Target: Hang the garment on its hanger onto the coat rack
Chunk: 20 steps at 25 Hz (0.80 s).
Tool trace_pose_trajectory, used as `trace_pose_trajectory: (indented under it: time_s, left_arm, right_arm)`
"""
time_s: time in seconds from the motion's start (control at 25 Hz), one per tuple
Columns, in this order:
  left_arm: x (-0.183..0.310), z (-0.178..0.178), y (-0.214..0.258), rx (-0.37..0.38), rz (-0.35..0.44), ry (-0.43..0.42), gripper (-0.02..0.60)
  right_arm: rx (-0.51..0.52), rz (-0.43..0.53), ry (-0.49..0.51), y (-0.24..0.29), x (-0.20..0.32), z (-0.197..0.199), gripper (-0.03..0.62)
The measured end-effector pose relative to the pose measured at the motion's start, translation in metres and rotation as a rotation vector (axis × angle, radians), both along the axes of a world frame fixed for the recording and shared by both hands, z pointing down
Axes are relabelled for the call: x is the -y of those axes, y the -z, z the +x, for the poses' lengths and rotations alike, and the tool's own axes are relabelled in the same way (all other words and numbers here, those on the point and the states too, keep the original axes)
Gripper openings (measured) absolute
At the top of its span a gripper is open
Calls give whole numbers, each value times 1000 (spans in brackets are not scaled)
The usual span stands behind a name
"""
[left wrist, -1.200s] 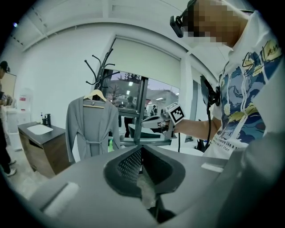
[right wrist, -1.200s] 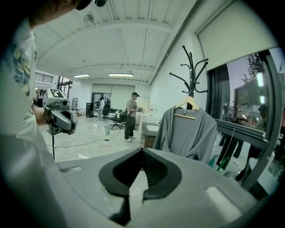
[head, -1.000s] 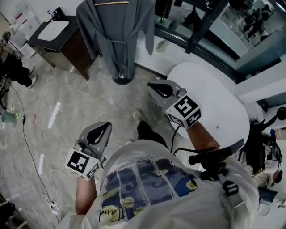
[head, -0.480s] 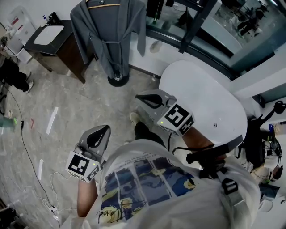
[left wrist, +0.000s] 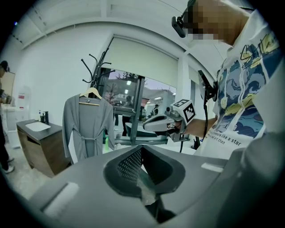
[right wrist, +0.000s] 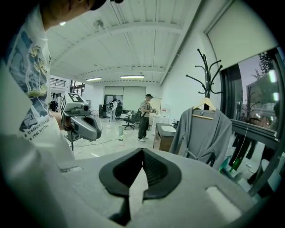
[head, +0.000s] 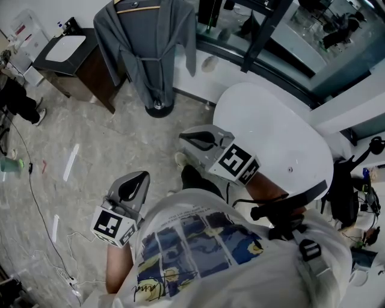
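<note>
The long grey fabric robe hangs on a pale wooden hanger from the black metal coat rack. Its cloth falls in soft folds and a tied belt cinches the waist. The rack has curved, branching hooks at the top and a round dark base on the marbled grey stone floor. It stands well apart from both tools, across the floor from the person.

The left tool is a smooth grey moulded shell. Its two dark pads, ribbed with a fine mesh pattern, are pressed together at the tip, with nothing between them. The right tool has the same rounded shell and black lining; its pads likewise meet in a thin seam, pinching nothing. Each tool carries a white cube printed with black square markers.

Beside the right tool is a smooth white oval bench. A dark wood cabinet with a white rectangular basin stands left of the rack.
</note>
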<state>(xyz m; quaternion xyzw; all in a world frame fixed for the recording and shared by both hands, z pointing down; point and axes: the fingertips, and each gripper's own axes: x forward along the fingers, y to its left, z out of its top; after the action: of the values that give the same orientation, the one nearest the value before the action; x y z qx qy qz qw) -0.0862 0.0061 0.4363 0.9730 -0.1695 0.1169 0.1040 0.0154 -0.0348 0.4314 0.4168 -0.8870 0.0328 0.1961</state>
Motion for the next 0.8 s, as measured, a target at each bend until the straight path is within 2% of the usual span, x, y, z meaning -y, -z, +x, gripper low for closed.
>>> trace_pose_trajectory:
  time_s: [0.8]
  left_arm:
    - [6,27,-7,8,-19,-33,3]
  right_arm:
    - [-26,-24,2,-13,6,22,2]
